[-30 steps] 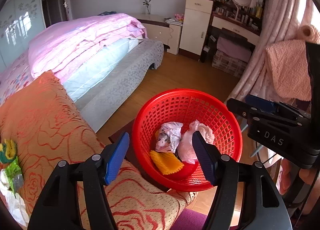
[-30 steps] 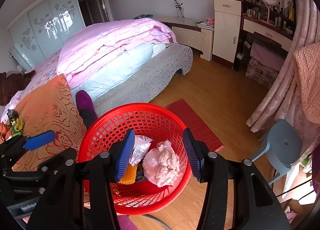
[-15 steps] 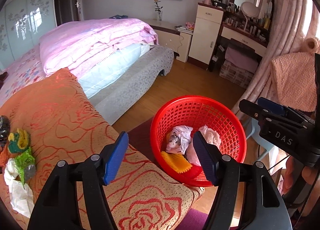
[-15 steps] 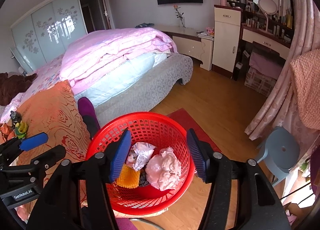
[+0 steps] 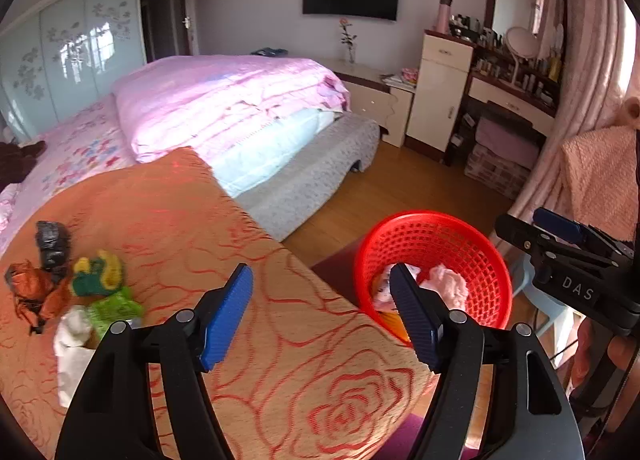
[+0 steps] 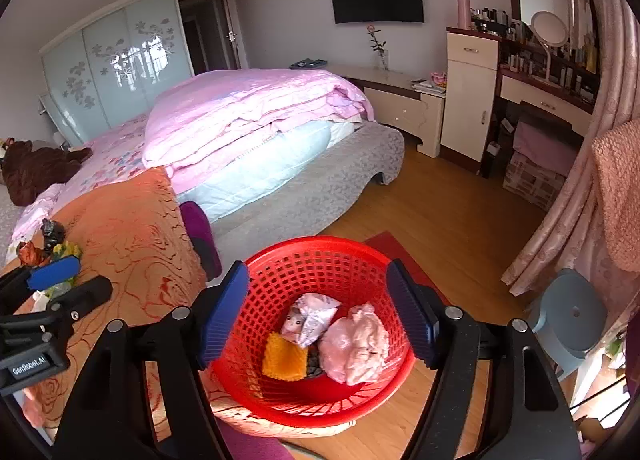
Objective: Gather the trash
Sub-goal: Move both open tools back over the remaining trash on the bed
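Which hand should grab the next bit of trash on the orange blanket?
Probably the left. The left gripper, empty with jaws opening, is nearer the trash pile on the orange blanket. The right gripper, also opening and empty, hangs over the red basket.

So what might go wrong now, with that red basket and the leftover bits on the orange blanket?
The red basket stands right against the orange blanket's edge, so reaching back for more could knock it over. The remaining scraps lie bunched together; the empty, opening left tongs might pinch blanket fabric or grab several pieces and drop one on the floor.
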### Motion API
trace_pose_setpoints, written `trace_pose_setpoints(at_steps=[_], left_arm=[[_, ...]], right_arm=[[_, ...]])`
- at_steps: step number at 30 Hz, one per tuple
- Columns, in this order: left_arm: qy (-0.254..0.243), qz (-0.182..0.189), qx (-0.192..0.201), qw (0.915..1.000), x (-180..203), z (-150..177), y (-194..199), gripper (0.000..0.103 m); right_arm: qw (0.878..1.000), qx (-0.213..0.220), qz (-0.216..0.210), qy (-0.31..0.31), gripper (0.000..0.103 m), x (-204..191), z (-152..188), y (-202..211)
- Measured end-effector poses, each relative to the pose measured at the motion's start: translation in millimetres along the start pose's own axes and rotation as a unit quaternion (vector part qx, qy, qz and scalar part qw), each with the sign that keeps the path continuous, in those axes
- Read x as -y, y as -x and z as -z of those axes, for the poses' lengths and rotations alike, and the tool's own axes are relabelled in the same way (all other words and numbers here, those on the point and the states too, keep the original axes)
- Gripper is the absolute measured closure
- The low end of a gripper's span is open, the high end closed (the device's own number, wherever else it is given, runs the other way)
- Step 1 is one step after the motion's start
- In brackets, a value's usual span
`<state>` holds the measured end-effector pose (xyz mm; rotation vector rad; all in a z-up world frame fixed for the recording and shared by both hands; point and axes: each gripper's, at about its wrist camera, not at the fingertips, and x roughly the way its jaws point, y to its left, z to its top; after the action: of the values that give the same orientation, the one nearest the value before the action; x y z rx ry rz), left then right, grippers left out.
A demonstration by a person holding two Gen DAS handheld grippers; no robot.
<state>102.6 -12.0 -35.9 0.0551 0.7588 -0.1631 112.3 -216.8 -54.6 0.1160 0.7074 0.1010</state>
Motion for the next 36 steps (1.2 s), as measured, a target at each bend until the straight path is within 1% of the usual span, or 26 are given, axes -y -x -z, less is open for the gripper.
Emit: trace_pose_setpoints(at_steps=[6,10,16,21,24,26,29,31,33,35,36], left_arm=[[0.015,-0.030,0.000,0.9995,-23.9,5.2,11.3,0.032],[0.037,-0.042,-0.002,0.9984,-49.0,10.1,17.8,0.031],[0.080,-0.067,-0.009,0.9945,-93.3,23.6,27.3,0.030],[0.113,-0.099,-0.015,0.9885,-135.2,37.1,38.0,0.030],[0.130,-0.126,-0.018,0.9833,-165.4,42.4,47.4,0.030],[0.145,-0.135,-0.019,0.9801,-185.9,44.0,54.8,0.030],[0.161,-0.138,-0.022,0.9769,-207.2,46.3,65.4,0.030],[0.172,-0.127,-0.023,0.9766,-214.0,51.2,69.2,0.030],[0.179,-0.106,-0.031,0.9776,-214.0,56.9,66.6,0.030],[0.178,-0.092,-0.041,0.9788,-209.0,63.3,58.7,0.030],[0.176,-0.091,-0.044,0.9793,-203.6,65.0,54.3,0.030]], right_arm=[[1.000,0.001,-0.013,0.019,0.033,-21.7,-2.0,2.4],[0.999,0.001,-0.025,0.034,0.033,-40.3,-2.4,4.8],[0.997,0.002,-0.053,0.055,0.033,-72.3,-4.7,9.3],[0.995,0.004,-0.074,0.072,0.033,-98.7,-6.5,13.3],[0.993,0.004,-0.085,0.080,0.033,-110.3,-7.5,15.2],[0.992,0.005,-0.092,0.084,0.033,-118.8,-8.9,16.9],[0.991,0.005,-0.101,0.087,0.033,-125.3,-10.2,17.8],[0.991,0.004,-0.105,0.088,0.033,-129.5,-10.3,17.0],[0.990,0.002,-0.109,0.089,0.033,-131.9,-9.9,16.4],[0.990,-0.001,-0.113,0.089,0.033,-134.9,-8.4,15.4],[0.989,-0.002,-0.115,0.089,0.033,-136.1,-7.1,15.2]])
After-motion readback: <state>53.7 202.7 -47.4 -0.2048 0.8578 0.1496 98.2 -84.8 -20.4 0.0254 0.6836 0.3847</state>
